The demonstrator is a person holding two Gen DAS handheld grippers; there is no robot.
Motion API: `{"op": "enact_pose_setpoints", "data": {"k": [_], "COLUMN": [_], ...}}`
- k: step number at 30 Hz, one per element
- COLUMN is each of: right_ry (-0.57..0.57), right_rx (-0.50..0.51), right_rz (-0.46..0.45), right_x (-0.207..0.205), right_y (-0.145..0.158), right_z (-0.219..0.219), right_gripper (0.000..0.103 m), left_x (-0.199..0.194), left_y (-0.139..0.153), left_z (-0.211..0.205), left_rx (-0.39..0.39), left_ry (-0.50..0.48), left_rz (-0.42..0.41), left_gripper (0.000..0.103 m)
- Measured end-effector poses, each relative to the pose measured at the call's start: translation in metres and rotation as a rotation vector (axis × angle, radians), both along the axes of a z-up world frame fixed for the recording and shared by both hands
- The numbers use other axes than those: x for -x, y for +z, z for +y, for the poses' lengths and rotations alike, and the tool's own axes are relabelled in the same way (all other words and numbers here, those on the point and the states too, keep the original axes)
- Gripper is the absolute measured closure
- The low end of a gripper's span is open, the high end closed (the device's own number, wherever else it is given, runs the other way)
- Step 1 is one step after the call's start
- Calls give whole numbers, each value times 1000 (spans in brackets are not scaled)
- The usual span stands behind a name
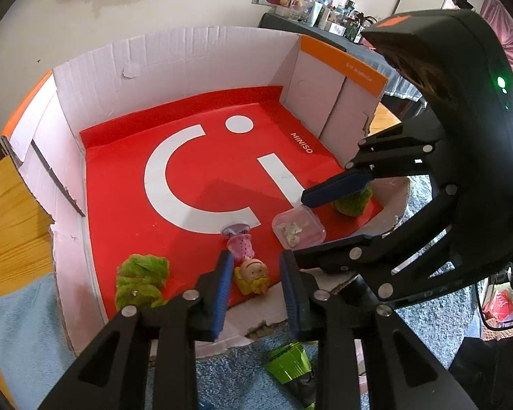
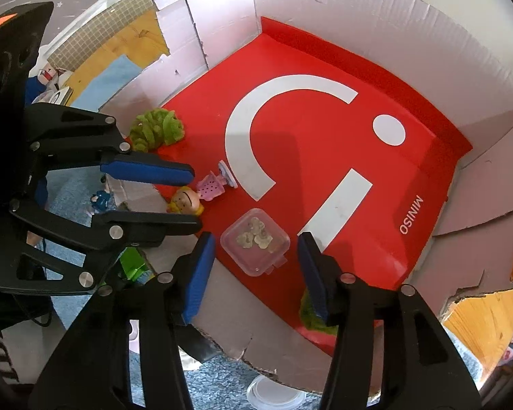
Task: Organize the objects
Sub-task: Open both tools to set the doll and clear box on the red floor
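**Two open grippers crowd the near edge of the box**

The left gripper [image 1: 256, 290] hangs with fingers spread and empty, the doll figurine [image 1: 251, 270] lying between the tips at 6 o'clock on the red liner [image 1: 126, 184]. The right gripper [image 2: 256, 270] is likewise open and empty, straddling the clear plastic case [image 2: 254, 241].

Likely trouble: the grippers sit just beside each other, so closing or lifting together could knock linkages. The case looks smooth and light; an off-centre pinch may squirt it sideways into the doll. The doll lies tilted, head toward the gripper, so a grip on the round head may slip.

The cardboard box [image 1: 174, 65] holds the doll, the case, a green fuzzy toy [image 1: 140, 280] at 7 o'clock and another [image 1: 354, 203] at 4 o'clock. The case holds small pale pieces; what they are I cannot tell.
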State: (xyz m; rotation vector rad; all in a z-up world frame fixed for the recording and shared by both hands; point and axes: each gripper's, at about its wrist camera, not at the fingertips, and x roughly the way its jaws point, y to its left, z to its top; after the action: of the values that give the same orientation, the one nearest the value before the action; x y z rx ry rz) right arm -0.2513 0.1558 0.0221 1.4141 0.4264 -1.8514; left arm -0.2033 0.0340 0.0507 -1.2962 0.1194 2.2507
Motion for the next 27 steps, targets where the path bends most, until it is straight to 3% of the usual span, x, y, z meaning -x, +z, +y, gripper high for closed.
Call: {"op": "enact_pose_setpoints", "data": {"k": [2,3,6,17,21,27], "right_ry": [8,189,191,169,156,125], "right_rx": [-1,1,-1,7,6,18], "right_rz": [4,10,18,49,66,111], "right_x": [0,-1,-3,-9,-16,-32], "right_y": [1,1,3,14,21,36], "right_z": [-4,-3,-2,-2,-5,-1], "right_gripper": [54,54,54,54,54,54], "left_x": [-1,-1,-3,-13,-20,-41], "left_y": [1,2,6,21,30,46], "left_z": [-1,-1,-3,-8,-13,-23], "left_rx": [-3,-4,-8,-15,-30,-52], "left_ry": [1,1,4,9,23,60], "left_rz": [0,2,12,38,58,110], "left_gripper": [74,74,68,67,61,61]}}
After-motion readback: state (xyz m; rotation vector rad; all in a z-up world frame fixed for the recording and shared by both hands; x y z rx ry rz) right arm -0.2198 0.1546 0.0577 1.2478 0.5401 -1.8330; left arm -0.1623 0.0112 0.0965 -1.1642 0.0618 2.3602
